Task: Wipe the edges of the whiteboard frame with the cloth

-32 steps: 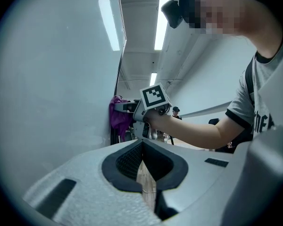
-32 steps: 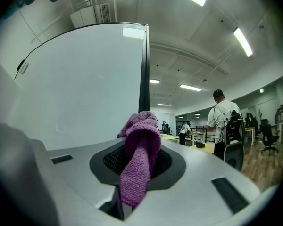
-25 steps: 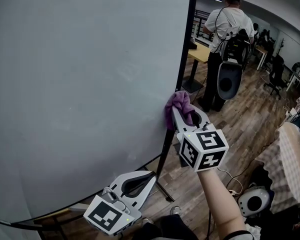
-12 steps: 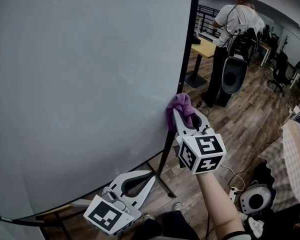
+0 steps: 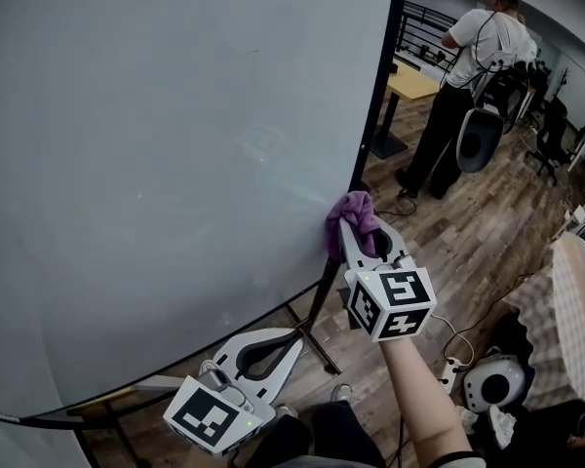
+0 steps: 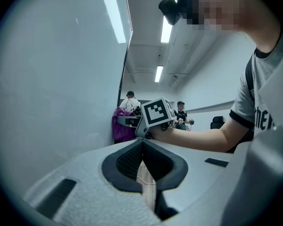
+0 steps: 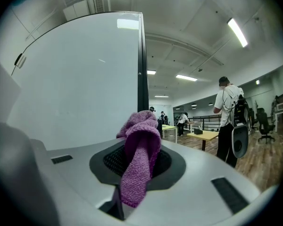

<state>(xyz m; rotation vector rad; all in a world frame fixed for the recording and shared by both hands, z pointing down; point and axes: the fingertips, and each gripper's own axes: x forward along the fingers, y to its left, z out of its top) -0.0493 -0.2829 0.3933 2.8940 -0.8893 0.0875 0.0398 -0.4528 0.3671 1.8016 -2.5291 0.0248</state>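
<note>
- Wiping under way: right gripper (image 5: 349, 230) pinches cloth (image 5: 354, 210) against frame (image 5: 376, 86), low on its right edge.
- Left gripper (image 5: 291, 340): jaws pressed together, empty.
- Other edges probably still to wipe.

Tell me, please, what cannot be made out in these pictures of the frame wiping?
Whether the cloth touches the whiteboard frame: in both the head view and the right gripper view the bunched cloth covers that spot.
The frame's top and left edges: cut off by the head view's border.
The frame's lower corner: head view, behind the right gripper.
Dirt on the frame: too thin and dark anywhere.
</note>
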